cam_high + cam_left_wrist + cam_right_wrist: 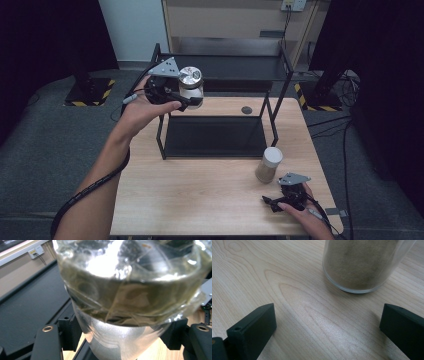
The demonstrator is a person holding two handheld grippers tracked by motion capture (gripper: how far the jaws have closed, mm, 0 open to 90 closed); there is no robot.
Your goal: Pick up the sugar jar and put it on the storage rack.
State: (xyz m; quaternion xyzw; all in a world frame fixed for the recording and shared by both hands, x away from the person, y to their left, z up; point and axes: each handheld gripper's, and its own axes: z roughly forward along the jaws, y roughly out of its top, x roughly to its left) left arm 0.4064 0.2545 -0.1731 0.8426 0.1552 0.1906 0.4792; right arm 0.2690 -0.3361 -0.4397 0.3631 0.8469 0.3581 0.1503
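Light is falling from overhead onto the wooden table [210, 200], leaving the room's corners sinking into near black in the high view. Glare is flaring white across the jar [130, 290] in the left gripper view, and that jar is showing soft and out of focus. In the right gripper view a powder-filled jar [362, 265] is casting a soft shadow, and the near jaws are blurring slightly.
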